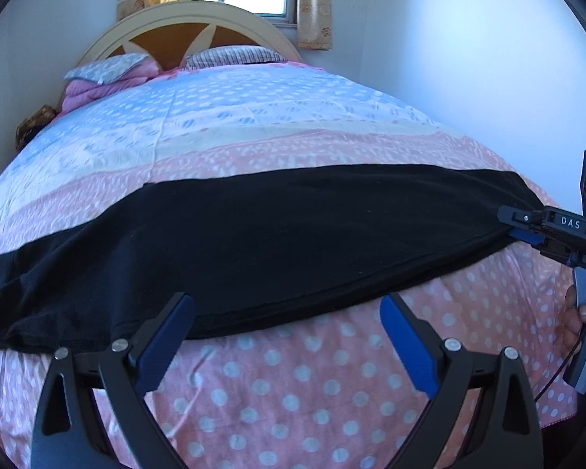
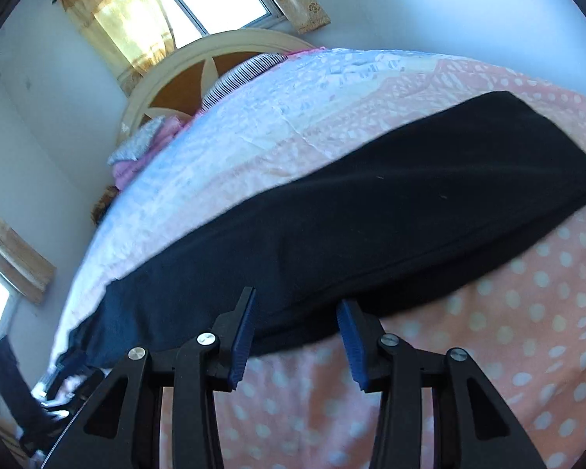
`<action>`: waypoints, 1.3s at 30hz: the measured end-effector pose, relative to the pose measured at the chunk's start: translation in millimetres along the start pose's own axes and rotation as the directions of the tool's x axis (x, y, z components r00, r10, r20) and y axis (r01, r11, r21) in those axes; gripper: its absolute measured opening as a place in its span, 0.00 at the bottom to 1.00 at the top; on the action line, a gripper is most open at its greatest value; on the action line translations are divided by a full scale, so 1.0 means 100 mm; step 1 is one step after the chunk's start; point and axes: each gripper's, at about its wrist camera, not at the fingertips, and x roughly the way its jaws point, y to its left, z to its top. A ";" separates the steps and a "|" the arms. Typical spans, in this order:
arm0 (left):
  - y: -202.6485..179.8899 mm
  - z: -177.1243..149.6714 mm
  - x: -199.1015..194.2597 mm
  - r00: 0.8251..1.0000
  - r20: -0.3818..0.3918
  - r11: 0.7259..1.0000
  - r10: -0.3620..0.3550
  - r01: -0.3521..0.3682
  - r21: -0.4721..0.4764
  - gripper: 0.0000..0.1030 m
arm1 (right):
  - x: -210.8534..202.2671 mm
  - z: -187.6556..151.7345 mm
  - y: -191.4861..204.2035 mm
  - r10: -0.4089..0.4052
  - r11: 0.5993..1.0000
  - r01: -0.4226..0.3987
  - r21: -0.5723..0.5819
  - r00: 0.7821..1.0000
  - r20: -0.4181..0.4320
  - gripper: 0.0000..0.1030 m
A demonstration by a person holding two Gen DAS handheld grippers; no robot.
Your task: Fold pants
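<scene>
Black pants [image 1: 254, 242] lie flat across the pink dotted bedspread [image 1: 293, 391], folded lengthwise into one long band. My left gripper [image 1: 287, 308] is open, its blue pads hovering at the pants' near edge, nothing between them. My right gripper [image 2: 297, 312] is open in its own view, at the near edge of the pants [image 2: 371, 215]. In the left wrist view the right gripper [image 1: 523, 226] sits at the pants' right end, touching the cloth edge.
The bed runs back to a cream and wood headboard [image 1: 191, 31] with pillows [image 1: 234, 54] and a pink folded blanket [image 1: 93, 90]. A window with yellow curtains [image 1: 312, 4] is behind. A white wall is on the right.
</scene>
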 end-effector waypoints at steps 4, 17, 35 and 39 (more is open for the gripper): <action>0.10 0.00 -0.03 1.000 0.008 1.000 -0.003 0.003 -0.020 0.95 | 0.15 0.01 0.05 0.032 0.998 -0.031 0.046 0.999 -0.006 0.35; 0.48 -0.03 -0.10 0.998 0.023 0.997 0.052 -0.050 -0.065 0.95 | 0.04 -0.11 -0.06 0.004 1.000 -0.005 -0.016 0.998 -0.060 0.03; 0.84 0.10 0.39 0.982 -0.075 0.983 0.171 -0.175 -0.049 0.95 | 0.31 0.66 0.31 -0.274 0.879 0.279 -0.387 0.959 0.068 0.06; 1.08 0.04 0.17 0.992 -0.076 0.990 0.099 -0.106 -0.095 0.95 | 0.60 0.73 0.00 -0.249 0.892 0.214 -0.398 0.968 -0.037 0.06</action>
